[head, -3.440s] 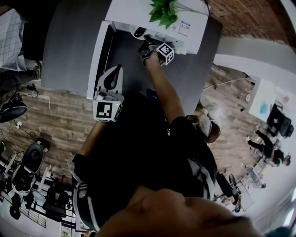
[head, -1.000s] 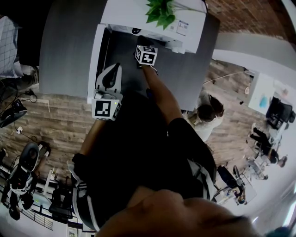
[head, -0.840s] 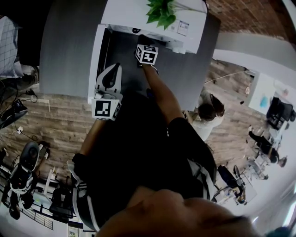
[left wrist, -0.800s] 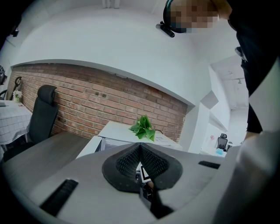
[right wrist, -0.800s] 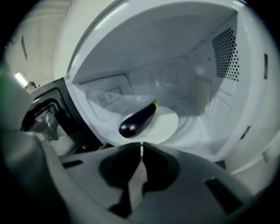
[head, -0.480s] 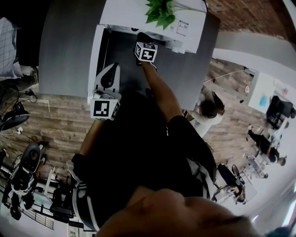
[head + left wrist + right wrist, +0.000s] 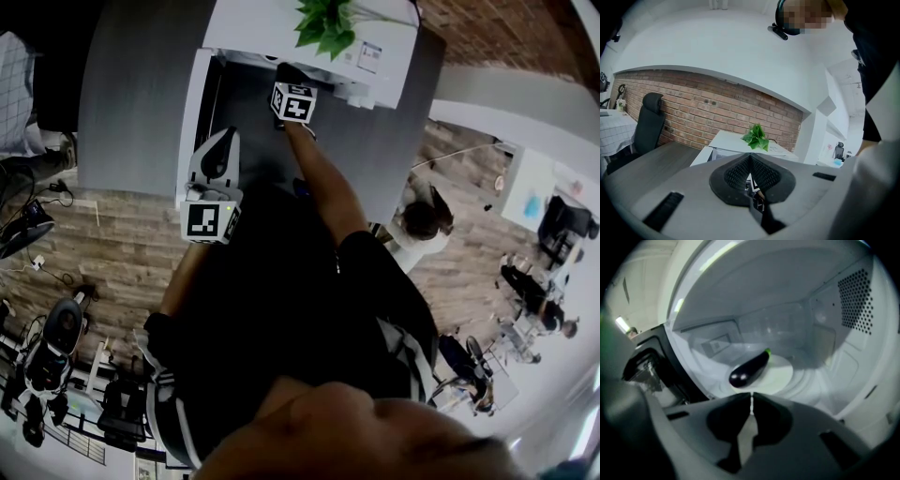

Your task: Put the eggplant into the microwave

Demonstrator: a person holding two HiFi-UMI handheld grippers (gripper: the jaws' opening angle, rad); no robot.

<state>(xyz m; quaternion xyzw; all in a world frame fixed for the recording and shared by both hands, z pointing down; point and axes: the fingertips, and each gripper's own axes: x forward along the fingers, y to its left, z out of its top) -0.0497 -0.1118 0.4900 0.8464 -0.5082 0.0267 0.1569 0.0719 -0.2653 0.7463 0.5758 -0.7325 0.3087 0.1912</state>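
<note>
The dark purple eggplant lies on the white turntable plate inside the open white microwave. In the right gripper view my right gripper is shut and empty, just in front of the eggplant and not touching it. In the head view the right gripper sits at the microwave's mouth, and the eggplant is hidden there. My left gripper hangs by the open microwave door. In the left gripper view the left gripper is shut on nothing and faces the microwave.
A green plant stands on top of the microwave, which rests on a grey table. An office chair stands at the table's far left before a brick wall. People move about on the wooden floor at the right.
Since the oldest frame the right gripper has shifted left and closer to the microwave mouth, then stayed almost still over the last second. The left gripper has kept its place.
</note>
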